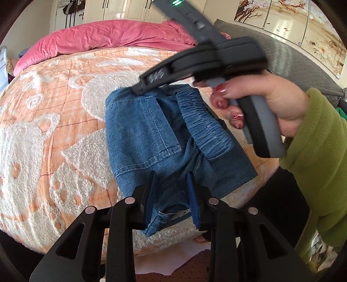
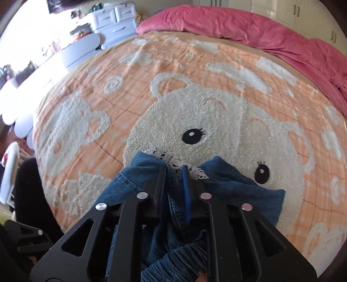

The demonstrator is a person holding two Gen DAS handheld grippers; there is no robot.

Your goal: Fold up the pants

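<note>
Blue denim pants (image 1: 141,134) lie folded into a short stack on the bed, with the gathered elastic waistband (image 1: 203,125) on top at the right. My left gripper (image 1: 172,184) is shut on the near edge of the stack, close to a frayed hem (image 1: 173,214). At the far edge, my right gripper (image 1: 138,87) comes down with its tips on the denim; a hand in a green sleeve (image 1: 321,156) holds it. In the right wrist view, the right gripper (image 2: 174,171) pinches a fold of the pants (image 2: 238,186) between narrow jaws, white frayed threads (image 2: 195,171) just beyond.
An orange blanket with white fleecy bears (image 2: 195,112) covers the bed. A pink duvet (image 1: 112,36) is bunched along the far side. There is a grey padded headboard (image 1: 288,58) at the right, and white drawers (image 2: 115,19) and shelves beyond the bed's left edge.
</note>
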